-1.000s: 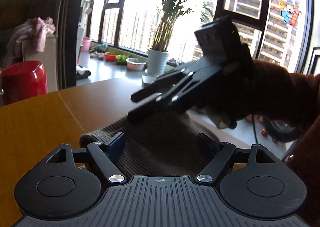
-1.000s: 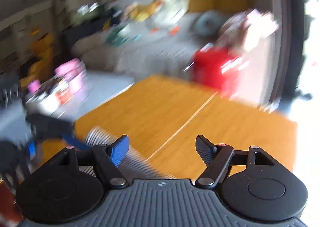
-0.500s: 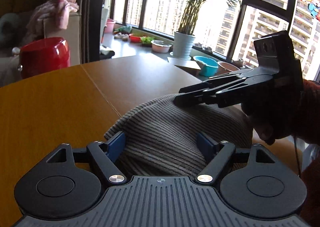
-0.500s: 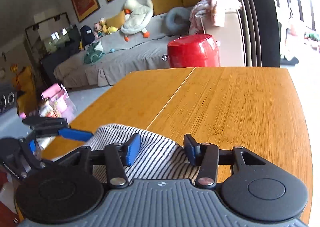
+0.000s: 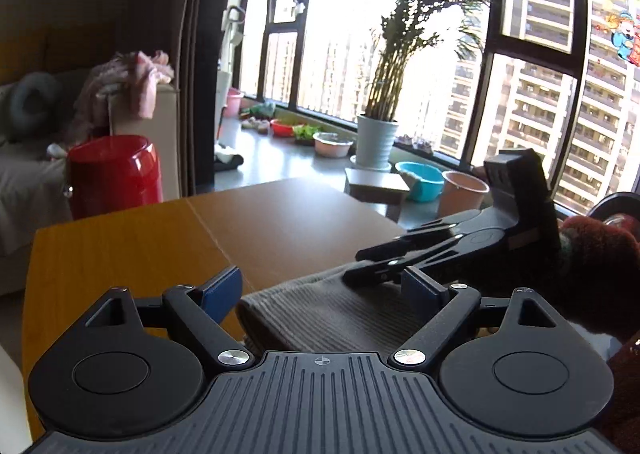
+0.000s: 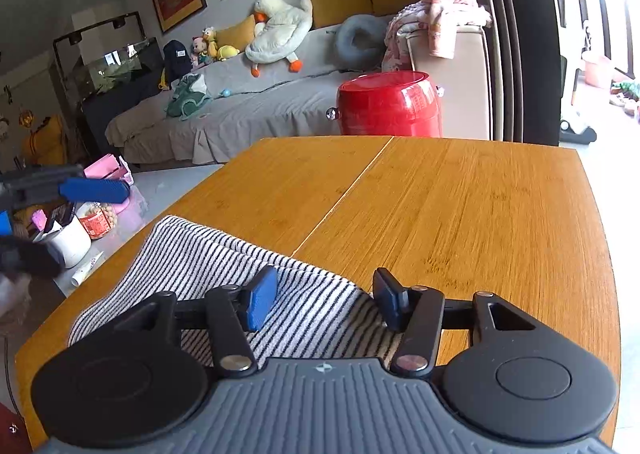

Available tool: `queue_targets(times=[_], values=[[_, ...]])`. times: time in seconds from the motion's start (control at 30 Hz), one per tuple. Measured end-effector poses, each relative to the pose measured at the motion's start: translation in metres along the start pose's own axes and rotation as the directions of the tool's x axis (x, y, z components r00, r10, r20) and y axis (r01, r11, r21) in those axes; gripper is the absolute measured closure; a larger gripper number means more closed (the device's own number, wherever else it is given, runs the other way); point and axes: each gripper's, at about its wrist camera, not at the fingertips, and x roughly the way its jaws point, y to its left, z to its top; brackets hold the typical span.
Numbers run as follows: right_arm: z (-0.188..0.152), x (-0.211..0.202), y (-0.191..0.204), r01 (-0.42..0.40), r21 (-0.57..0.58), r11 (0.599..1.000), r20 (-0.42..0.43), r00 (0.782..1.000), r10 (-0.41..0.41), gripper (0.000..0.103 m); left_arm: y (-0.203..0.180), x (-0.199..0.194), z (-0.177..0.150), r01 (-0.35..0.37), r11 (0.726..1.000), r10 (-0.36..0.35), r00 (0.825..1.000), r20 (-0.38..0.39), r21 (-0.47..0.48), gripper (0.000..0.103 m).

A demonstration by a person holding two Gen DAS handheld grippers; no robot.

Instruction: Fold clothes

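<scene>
I'm holding my left tool (image 5: 320,290) wide open over the striped cloth (image 5: 332,314), which is lying folded at the near edge of the wooden tabletop (image 6: 460,206). My right tool (image 6: 326,300), narrower half a second ago, is now spreading open, its fingertips resting on the ribbed knit. A red drum (image 6: 390,104) is standing beyond the tabletop.

Left tongs (image 5: 320,290) spread wide over striped garment (image 5: 332,314); right tongs (image 5: 362,266) resting on it.
</scene>
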Motion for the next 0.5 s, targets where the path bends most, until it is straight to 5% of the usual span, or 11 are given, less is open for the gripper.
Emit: queue_targets(times=[0.1,0.17,0.23,0.3,0.43,0.5], values=[[0.004,-0.016,0.004,0.007,-0.002,1.0,0.027,1.0,-0.007,0.038,-0.012,0.031,-0.011,0.014,1.0,-0.012,0.997,-0.082,0.019,0.013],[0.006,-0.031,0.008,0.019,-0.018,1.0,0.056,0.998,-0.018,0.013,-0.011,0.053,-0.025,-0.021,1.0,0.023,0.989,-0.148,0.01,0.014],[0.002,-0.054,0.016,0.033,-0.058,0.998,0.095,0.995,-0.027,0.003,-0.007,0.054,-0.03,-0.024,1.0,0.022,0.99,-0.138,-0.018,0.012],[-0.005,-0.065,0.024,0.023,-0.098,0.995,0.085,0.996,-0.014,0.0,-0.002,0.052,-0.031,-0.016,0.999,0.01,0.991,-0.132,-0.046,0.012],[-0.03,-0.047,0.037,0.178,-0.193,0.965,0.001,0.983,-0.182,0.0,0.001,0.051,-0.035,-0.013,0.998,0.006,0.992,-0.125,-0.057,0.011],[-0.035,-0.037,0.028,0.182,-0.123,0.976,-0.038,0.981,-0.188,0.0,0.002,0.051,-0.035,-0.011,0.998,0.004,0.992,-0.123,-0.06,0.011]])
